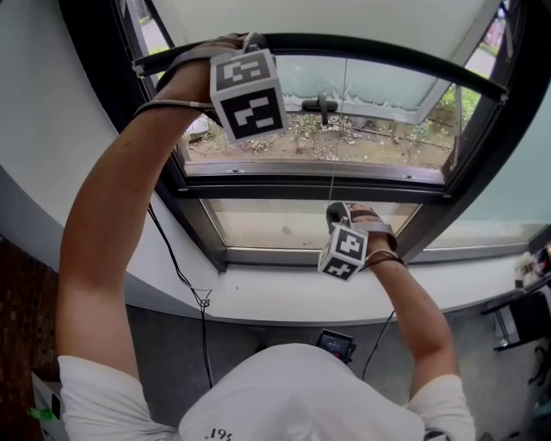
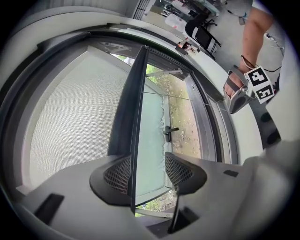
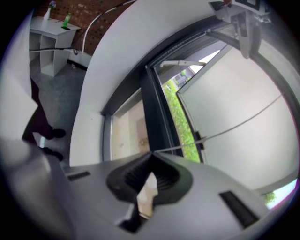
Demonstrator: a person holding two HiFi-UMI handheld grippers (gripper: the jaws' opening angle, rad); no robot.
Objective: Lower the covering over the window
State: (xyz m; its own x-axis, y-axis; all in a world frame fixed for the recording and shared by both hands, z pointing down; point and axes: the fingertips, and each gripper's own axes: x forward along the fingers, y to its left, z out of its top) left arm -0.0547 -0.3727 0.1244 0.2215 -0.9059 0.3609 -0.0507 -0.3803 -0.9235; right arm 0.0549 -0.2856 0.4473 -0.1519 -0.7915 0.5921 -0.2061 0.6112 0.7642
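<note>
L tongs point(image 2: 146, 160) spread, 1 bar point(image 2: 125, 108) btwn jaws, against left pad, near bar's left end. R tongs point(image 3: 151, 154) pinched on 1 cord point(image 3: 243, 123), lower down, by window point(image 1: 314, 183) mid frame. 1 blind point(image 1: 327, 17) covers window's top edge only.

Seems an office or lab workroom. Shown by a black office chair point(image 2: 200, 32), white shelf unit point(image 3: 51, 49), brick wall point(image 3: 89, 13), grey floor point(image 1: 168, 349).
</note>
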